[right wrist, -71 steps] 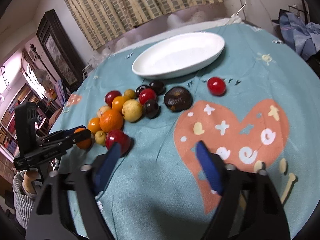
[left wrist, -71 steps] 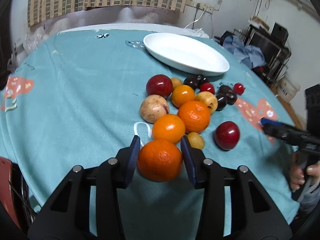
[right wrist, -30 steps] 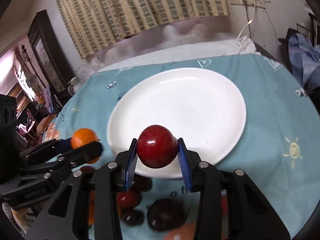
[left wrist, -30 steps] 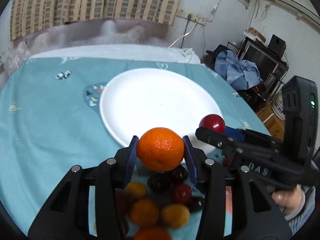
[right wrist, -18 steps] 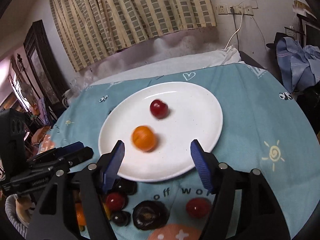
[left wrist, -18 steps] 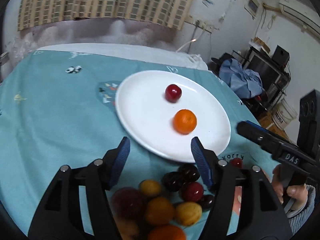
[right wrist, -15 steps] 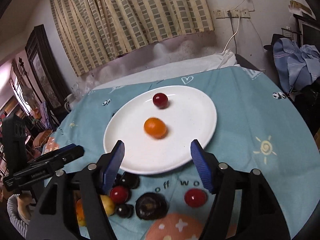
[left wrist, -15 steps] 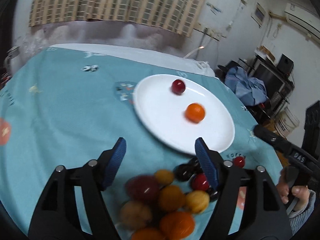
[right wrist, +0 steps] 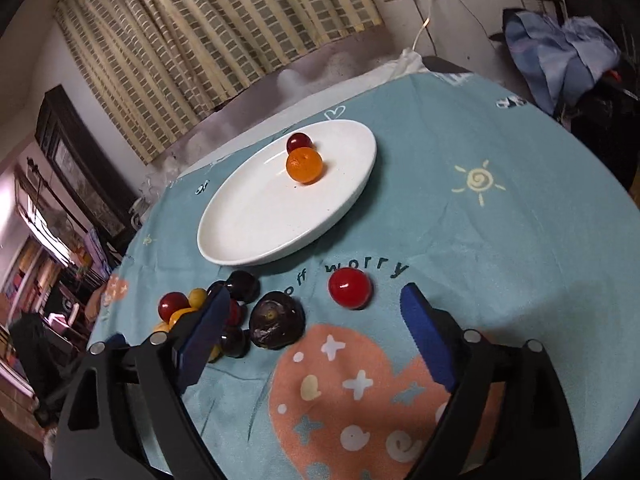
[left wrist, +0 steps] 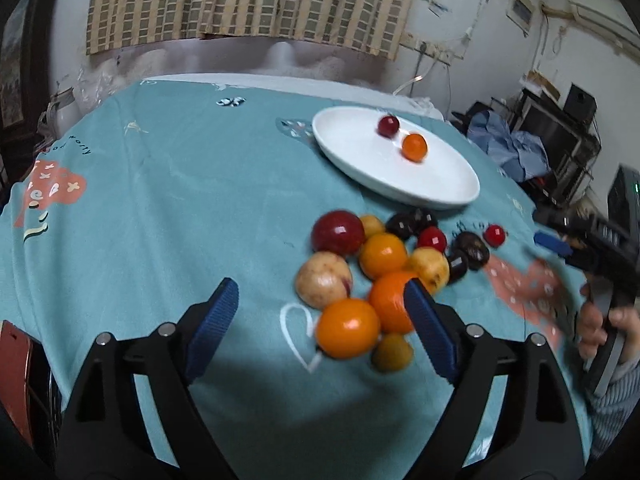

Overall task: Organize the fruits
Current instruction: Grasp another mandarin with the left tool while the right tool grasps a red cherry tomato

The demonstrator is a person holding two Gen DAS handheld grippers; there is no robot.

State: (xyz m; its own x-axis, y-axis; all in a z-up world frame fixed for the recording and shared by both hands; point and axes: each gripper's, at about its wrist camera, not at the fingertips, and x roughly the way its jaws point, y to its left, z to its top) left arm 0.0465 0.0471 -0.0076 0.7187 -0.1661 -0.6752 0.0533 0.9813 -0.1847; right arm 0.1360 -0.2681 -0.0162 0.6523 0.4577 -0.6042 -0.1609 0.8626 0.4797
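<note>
Orange [right wrist: 304, 166] and apple [right wrist: 299, 142] now plated.

Tablecloth [right wrist: 460, 240]: teal, printed with a salmon-pink heart [right wrist: 360, 400] carrying white crosses and dots, a cream sun [right wrist: 478, 180] at right, and dark lettering near the plate. Plate [right wrist: 240, 240]: plain white. On the plate: one orange fruit [right wrist: 304, 166] and, just beyond it, one dark red fruit [right wrist: 299, 142]. Near pile [left wrist: 380, 264]: orange, yellow, red, tan and near-black fruits. Far curtain [right wrist: 208, 28]: beige with a grey-green check. Gripper pads [left wrist: 212, 328]: blue, on black frames.
</note>
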